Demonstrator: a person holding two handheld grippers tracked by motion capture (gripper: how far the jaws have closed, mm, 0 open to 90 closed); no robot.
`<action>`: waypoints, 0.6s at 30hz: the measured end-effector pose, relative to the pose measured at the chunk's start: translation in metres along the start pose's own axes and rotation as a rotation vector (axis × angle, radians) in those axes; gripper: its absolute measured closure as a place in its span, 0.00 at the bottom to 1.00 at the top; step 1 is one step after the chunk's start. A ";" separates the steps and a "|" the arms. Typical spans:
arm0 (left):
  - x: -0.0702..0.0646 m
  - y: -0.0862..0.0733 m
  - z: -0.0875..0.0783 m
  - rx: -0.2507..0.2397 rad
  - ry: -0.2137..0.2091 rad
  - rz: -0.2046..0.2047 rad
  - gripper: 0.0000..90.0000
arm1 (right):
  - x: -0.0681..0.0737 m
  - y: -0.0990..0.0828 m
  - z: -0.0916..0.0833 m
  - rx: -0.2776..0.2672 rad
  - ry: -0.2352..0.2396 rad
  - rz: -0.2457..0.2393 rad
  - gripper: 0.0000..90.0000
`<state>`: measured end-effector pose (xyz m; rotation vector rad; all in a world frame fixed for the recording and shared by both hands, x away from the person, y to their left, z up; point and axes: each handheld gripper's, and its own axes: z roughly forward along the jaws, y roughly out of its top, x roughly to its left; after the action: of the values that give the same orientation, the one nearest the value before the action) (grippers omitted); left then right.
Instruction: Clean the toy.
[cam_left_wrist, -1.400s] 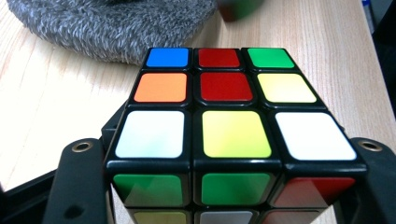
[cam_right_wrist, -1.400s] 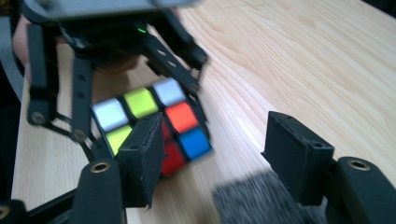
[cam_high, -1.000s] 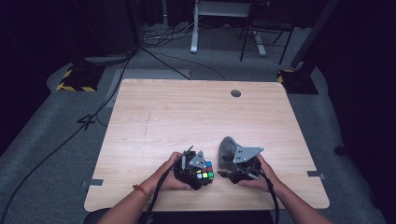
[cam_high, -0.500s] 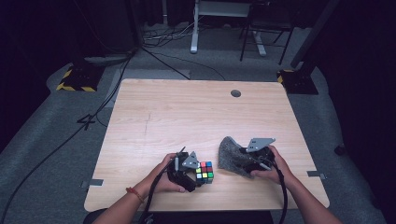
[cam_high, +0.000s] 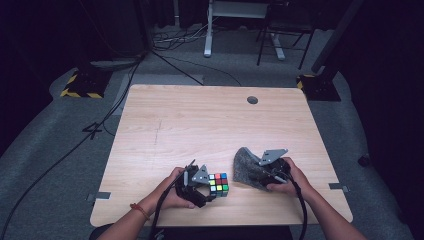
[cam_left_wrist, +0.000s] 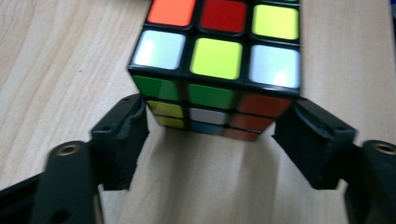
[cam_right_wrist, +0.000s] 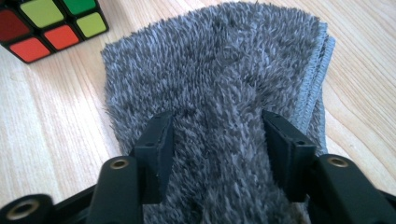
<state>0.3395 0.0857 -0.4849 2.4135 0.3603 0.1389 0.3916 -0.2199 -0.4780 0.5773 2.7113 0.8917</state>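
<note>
At the near edge of a pale wood-grain table (cam_high: 210, 125), a person works two hand-held black two-jaw grippers at once. The left gripper (cam_left_wrist: 212, 126) has just been closing its jaws around the lower part of a scrambled six-colour plastic puzzle cube (cam_left_wrist: 217, 60), which sits on the tabletop close to the front edge; the pads flank the cube's bottom corners, and whether they truly press on it I cannot tell. Just beside the cube to its right lies a folded grey shaggy microfibre cloth (cam_right_wrist: 219, 70), and the right gripper (cam_right_wrist: 217, 126) has also just been closing, its jaws sunk in the pile on either side of a raised ridge of fabric without yet pinching it tight.

The risks look plain enough. The left jaws catch the cube low and near its corners, so a lift could tip it forward or let it twist out and drop back on the wood. The cube's layers may also turn under a sideways squeeze. On the right, the jaws may close on only the top fold, so the cloth could unfold and trail, brushing the cube beside it.
</note>
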 end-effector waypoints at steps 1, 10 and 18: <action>0.000 0.000 0.000 -0.002 0.004 -0.003 0.31 | 0.000 0.000 0.000 0.000 0.000 0.002 0.54; 0.002 0.010 0.014 -0.011 0.007 -0.025 0.24 | 0.001 -0.003 0.001 -0.019 0.013 0.004 0.60; 0.007 0.013 0.022 -0.013 -0.023 -0.008 0.28 | -0.001 -0.005 0.002 -0.035 0.018 0.007 0.76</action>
<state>0.3536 0.0649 -0.4936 2.3985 0.3578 0.1093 0.3919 -0.2229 -0.4824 0.5754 2.7052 0.9480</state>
